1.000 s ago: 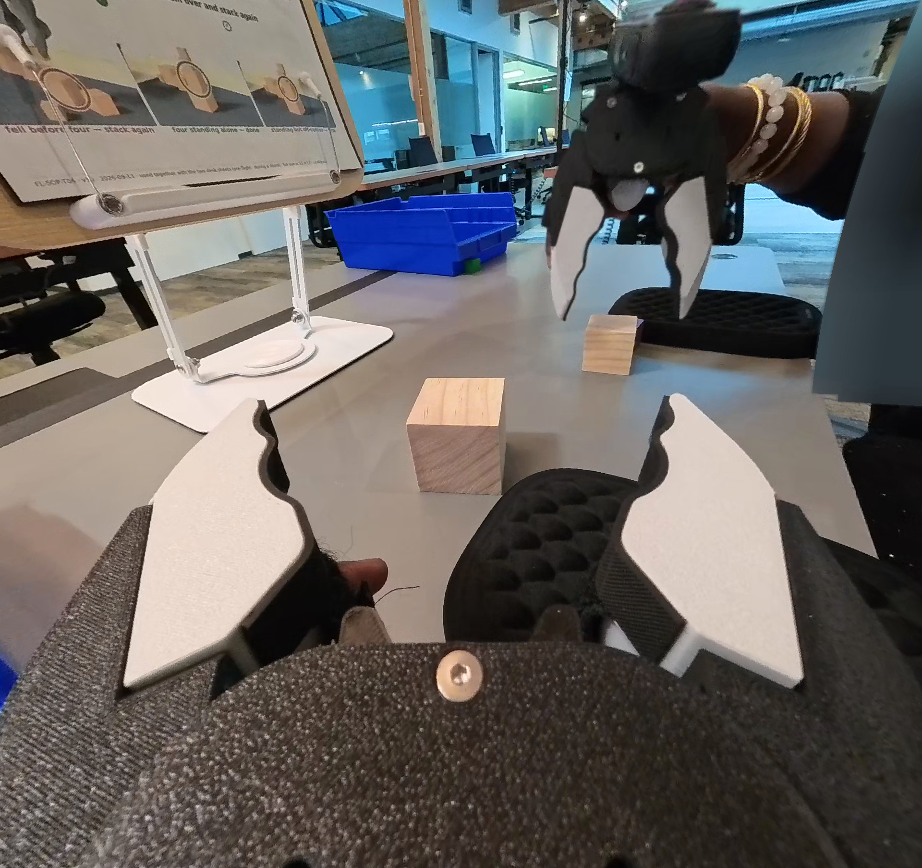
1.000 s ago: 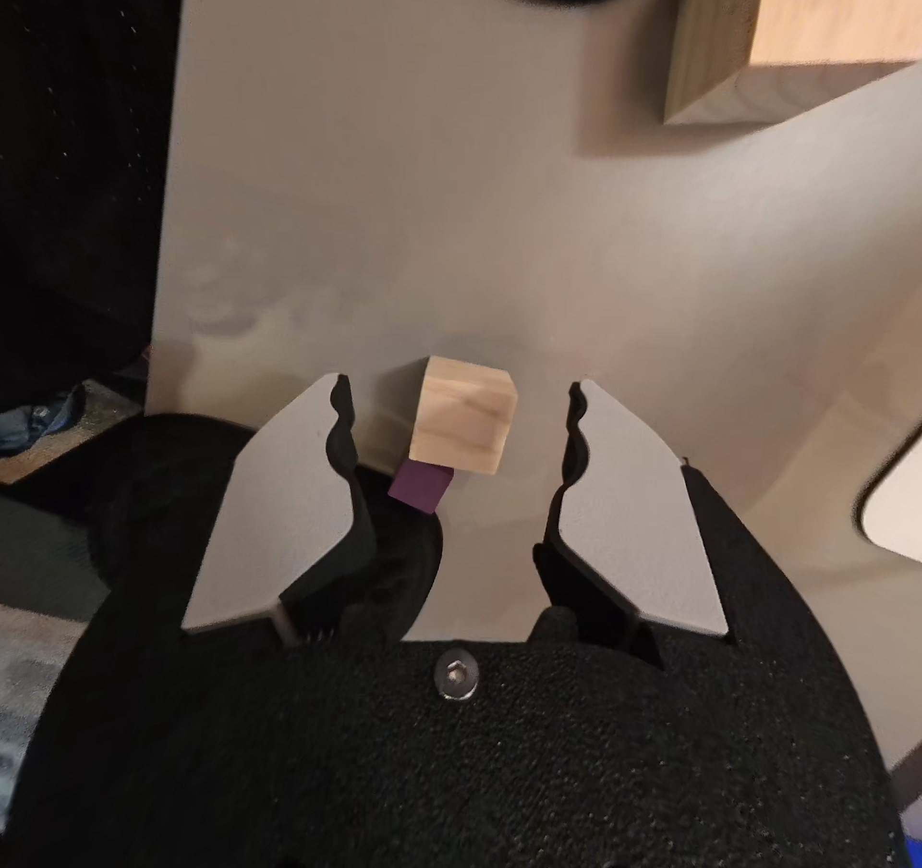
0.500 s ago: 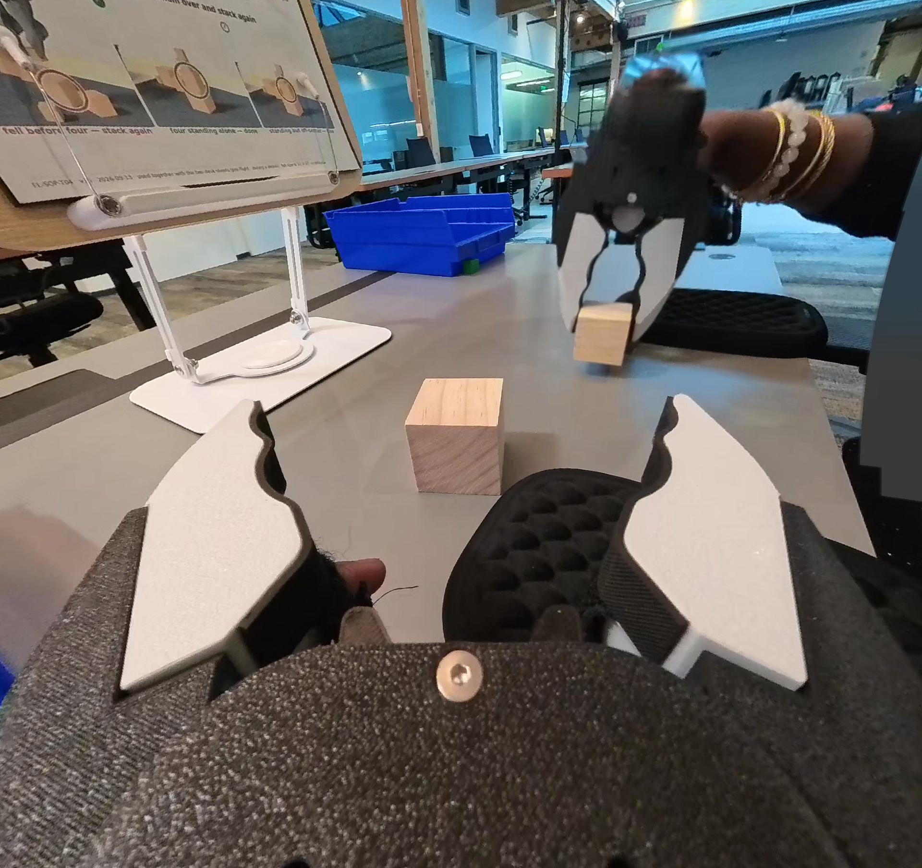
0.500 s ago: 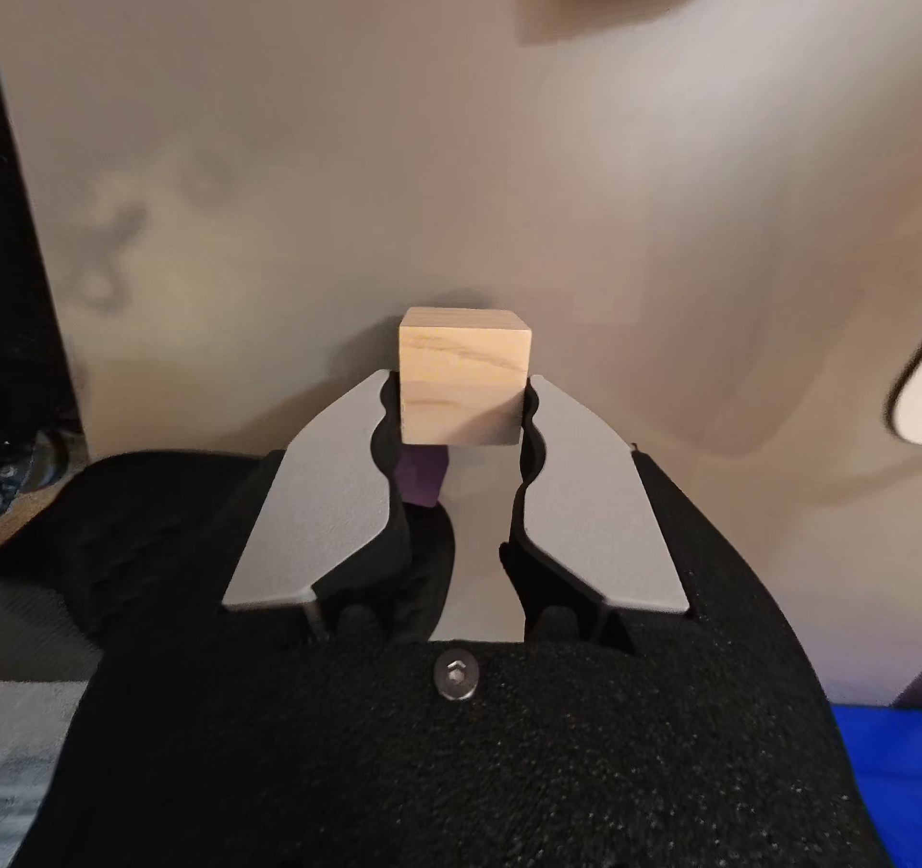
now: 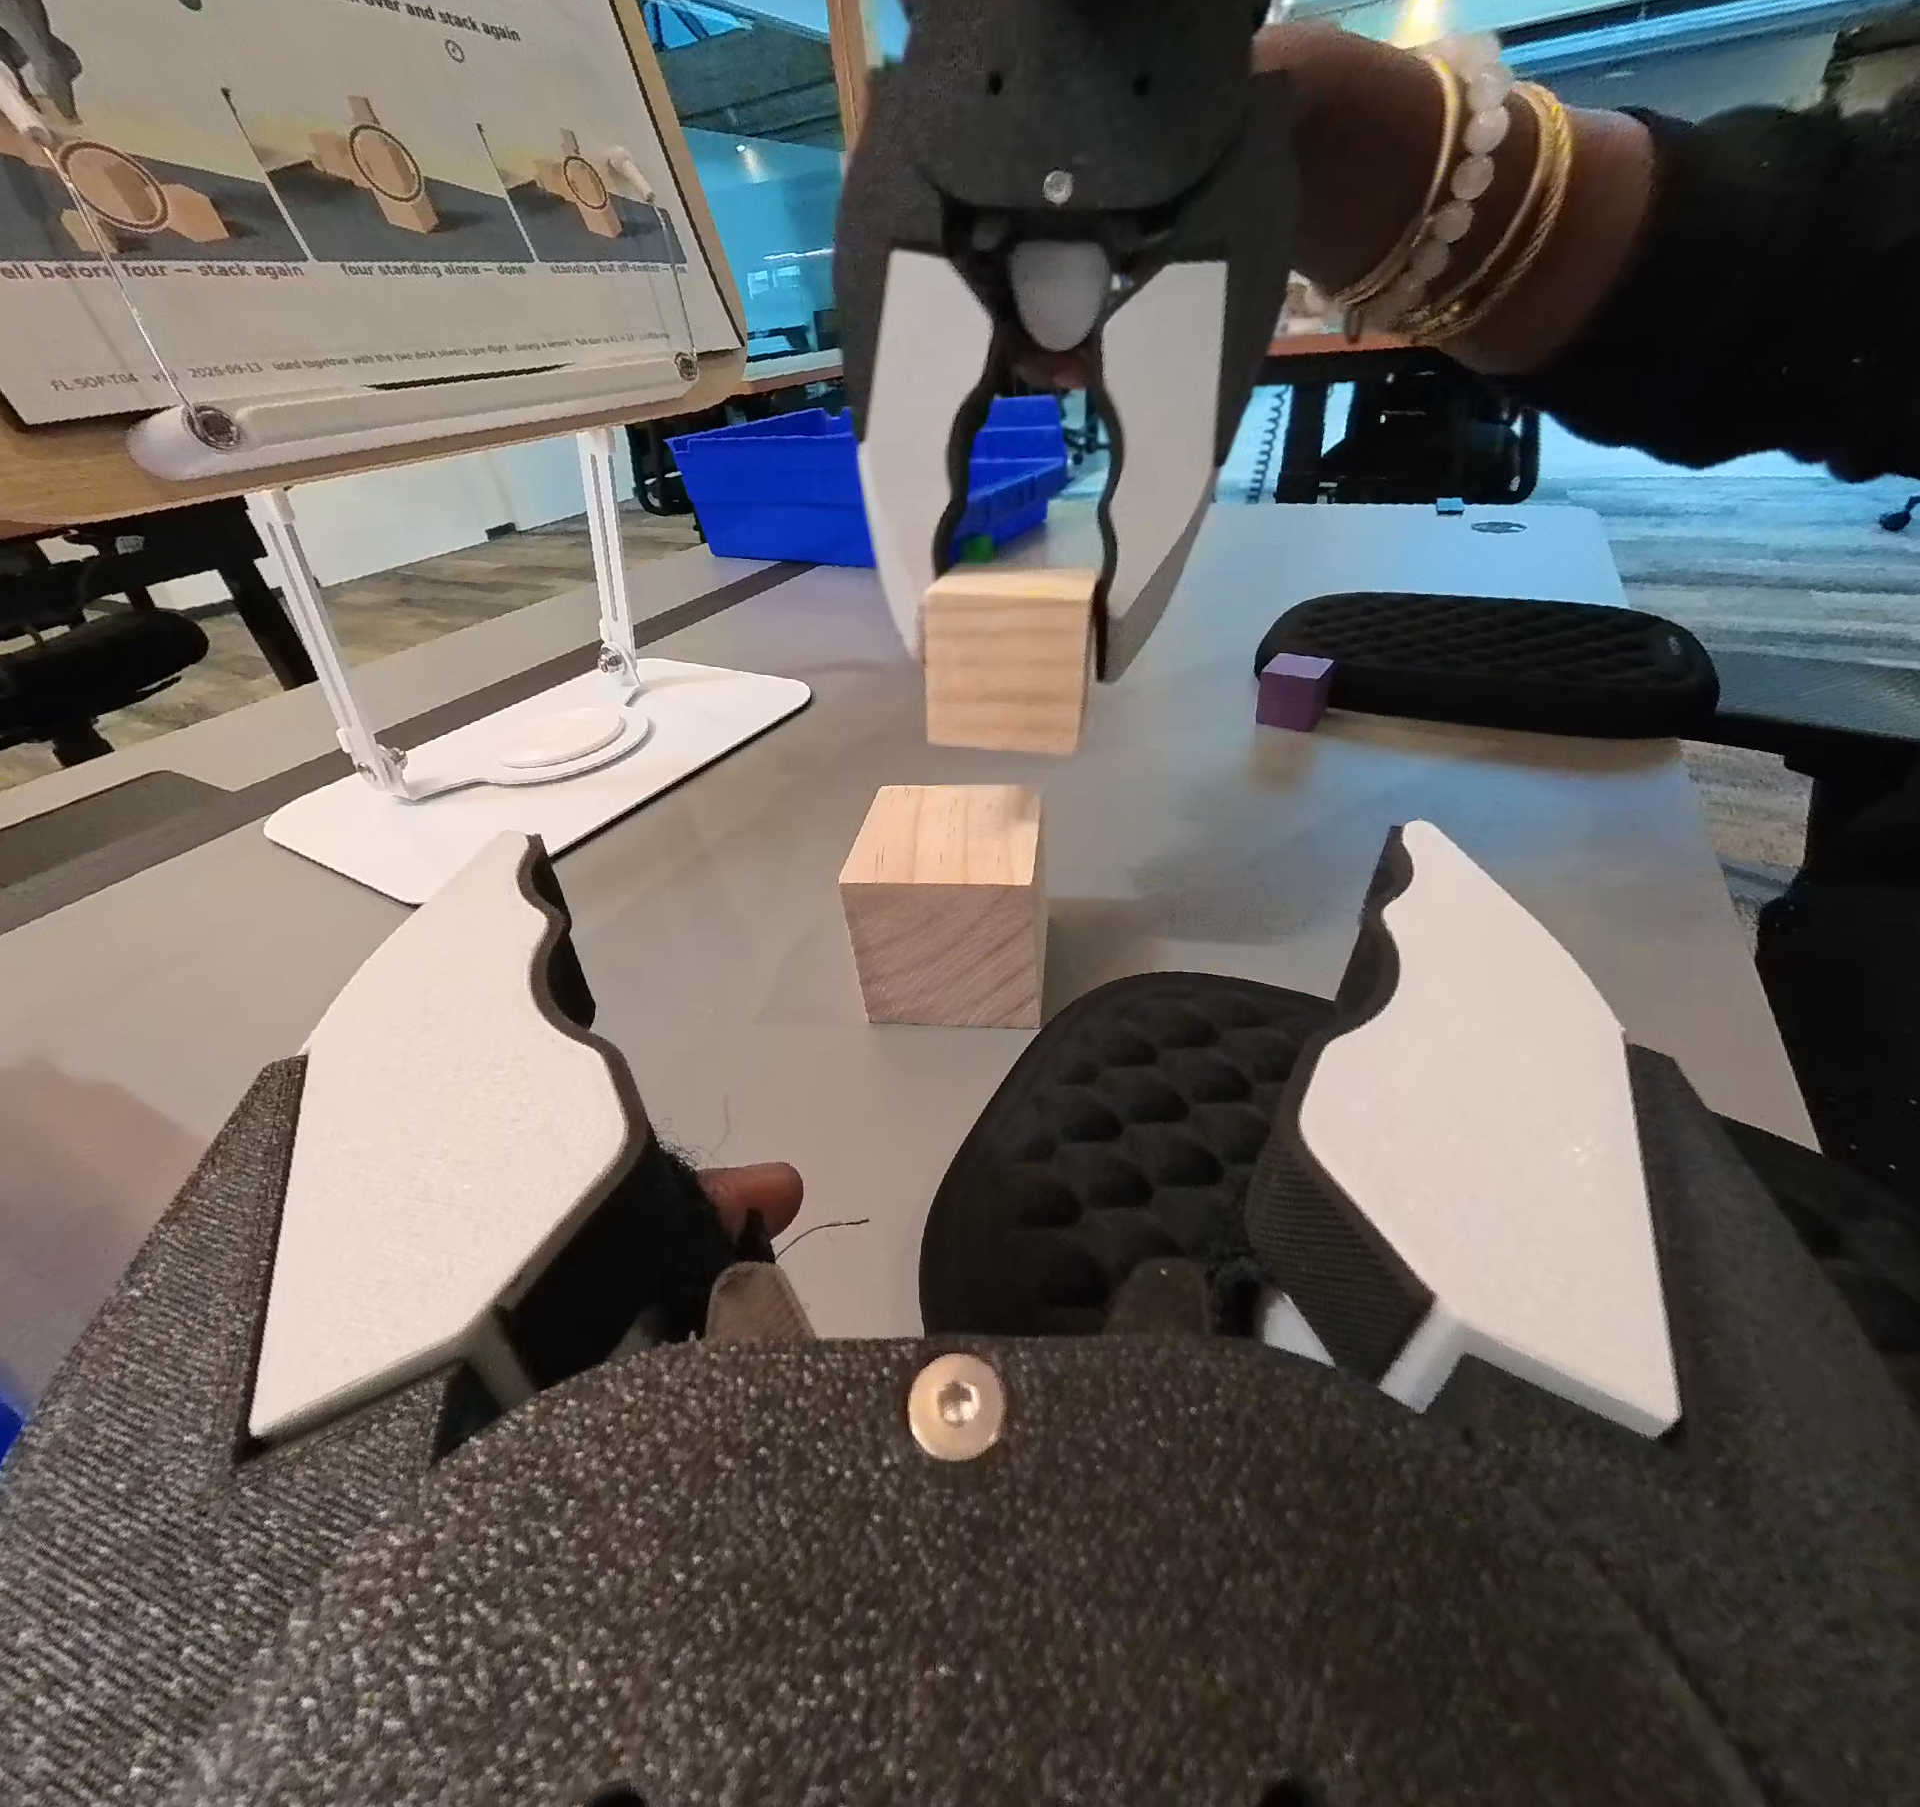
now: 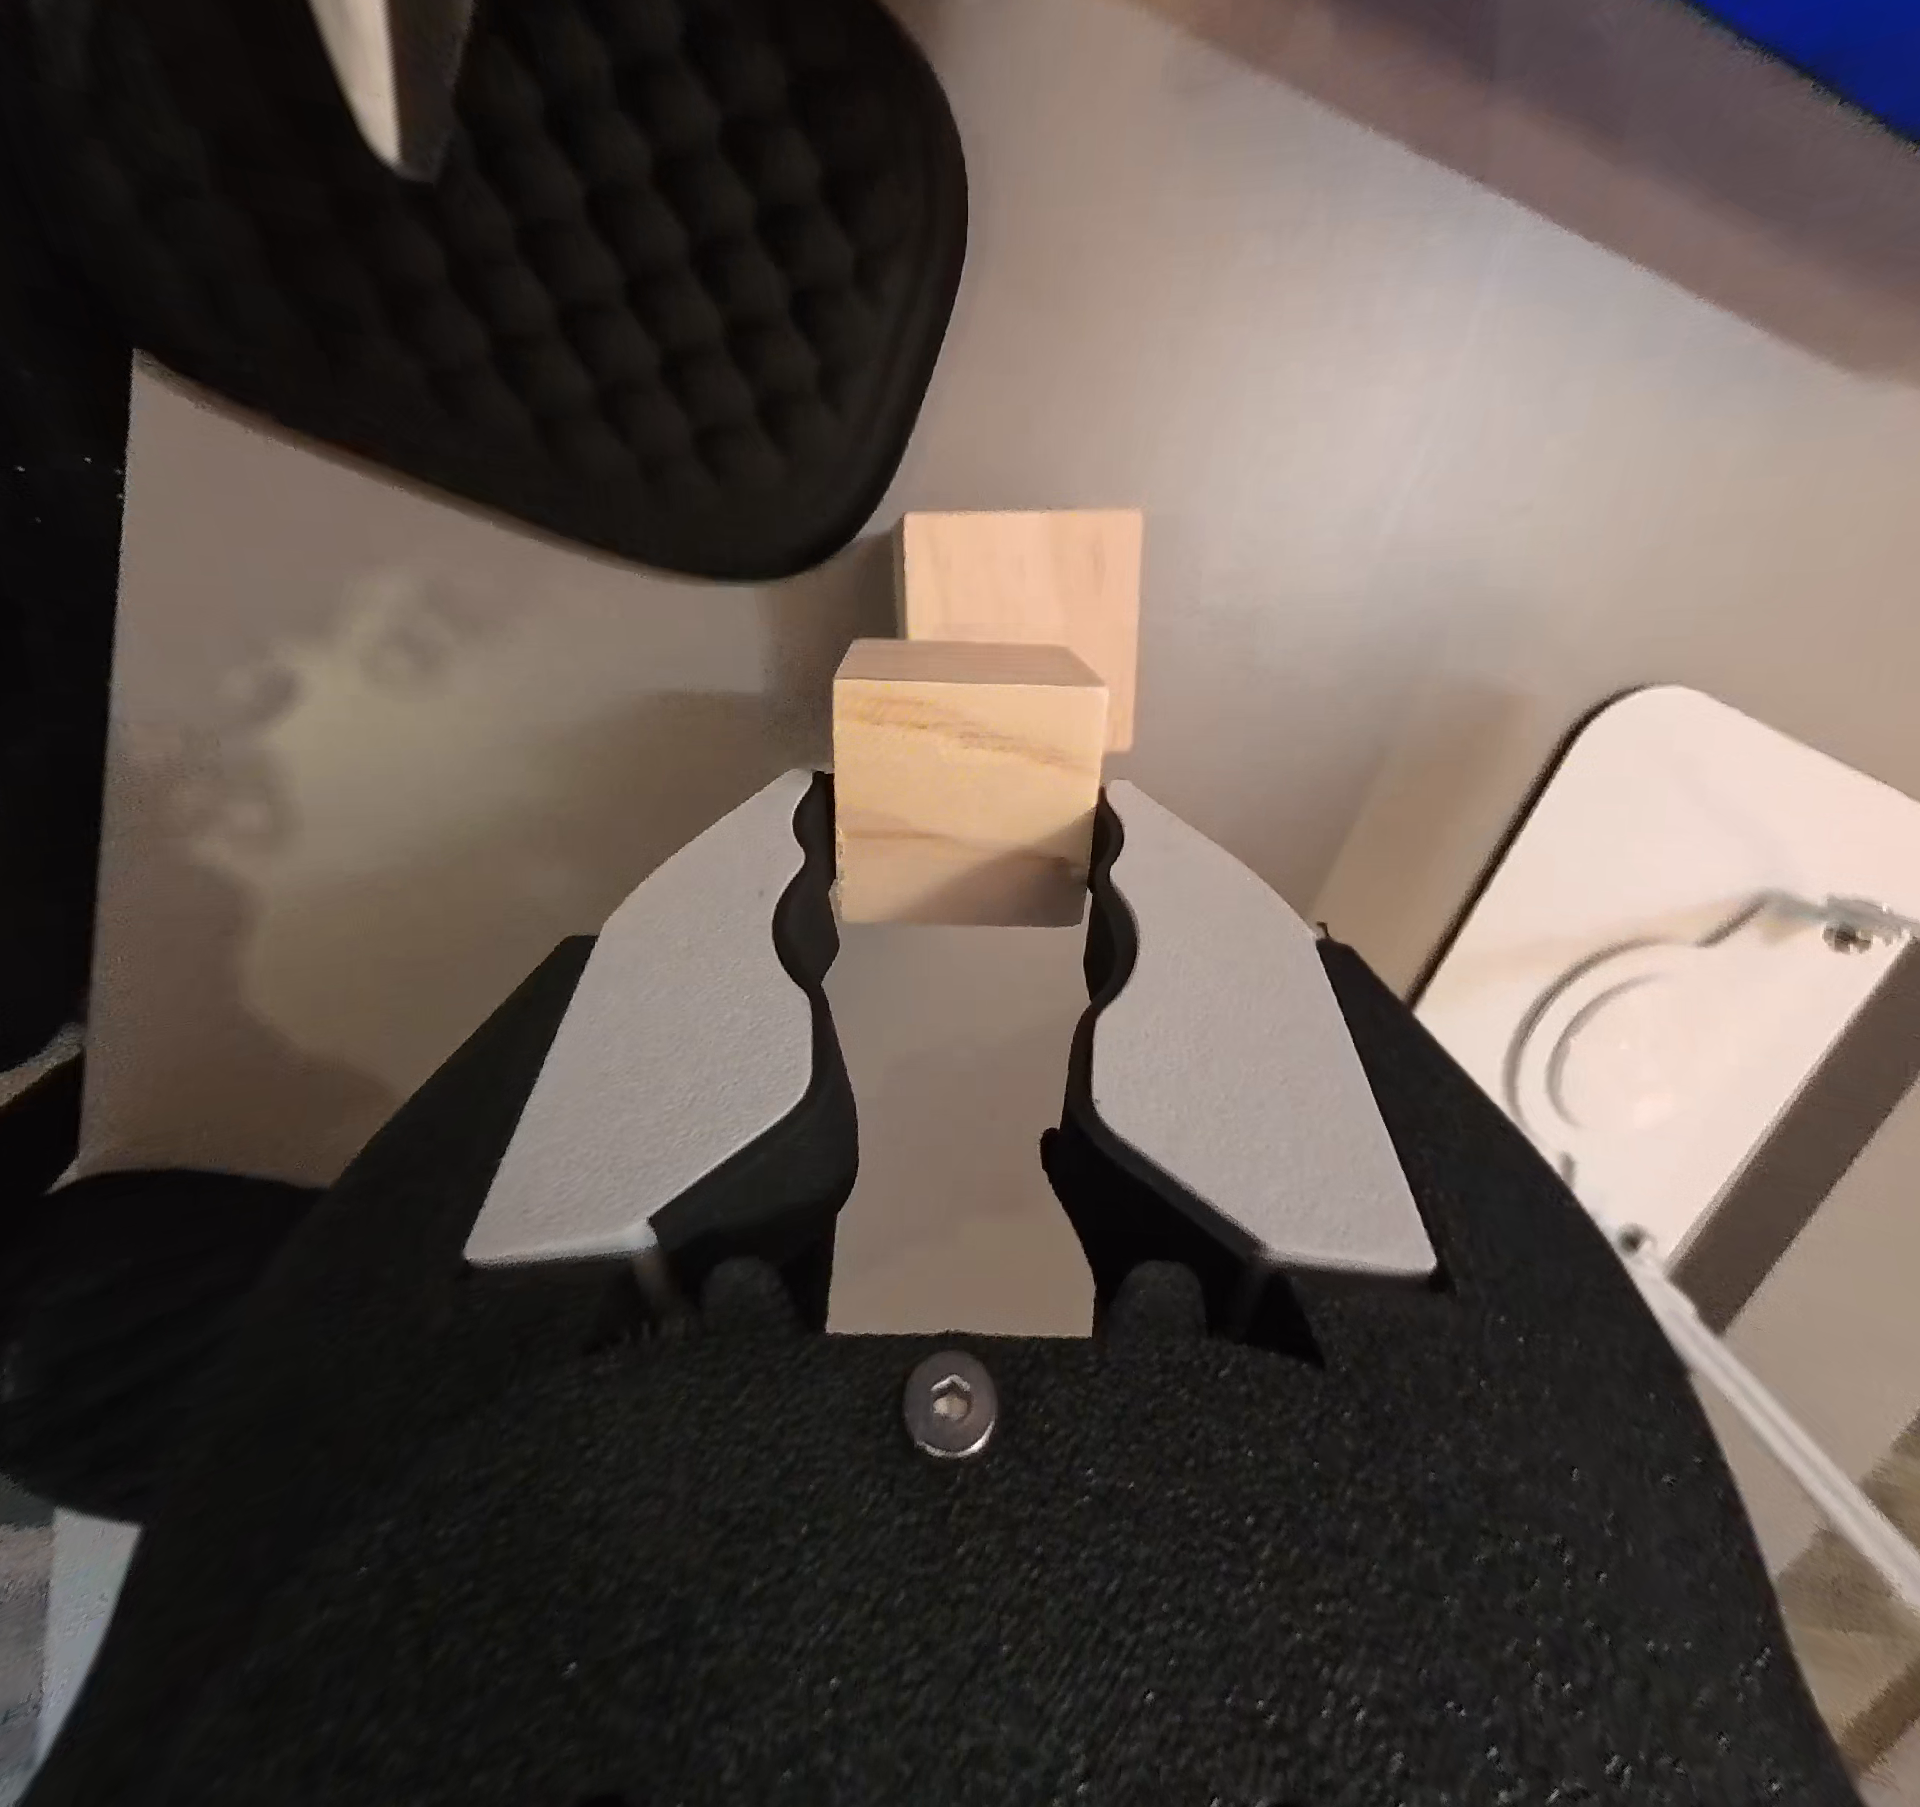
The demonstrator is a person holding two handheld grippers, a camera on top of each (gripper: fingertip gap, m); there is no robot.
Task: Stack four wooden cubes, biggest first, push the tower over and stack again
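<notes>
My right gripper is shut on a pale wooden cube and holds it in the air above the grey table. It also shows in the left wrist view, where the held cube hangs just above and behind a larger wooden cube that stands on the table. That larger cube shows beyond the held one in the right wrist view. My left gripper is wide open and empty, low over the table just short of the larger cube.
A small purple cube lies by a black padded rest at the right. Another black pad lies under my left gripper. A white stand holds a printed sheet at the left. A blue bin stands at the back. Spacing between my two grippers at the tips: around 10 centimeters.
My right gripper closed on the small wooden cube, lifted it off the table and carried it over towards the larger cube. The purple cube stayed behind. My left gripper has not moved.
</notes>
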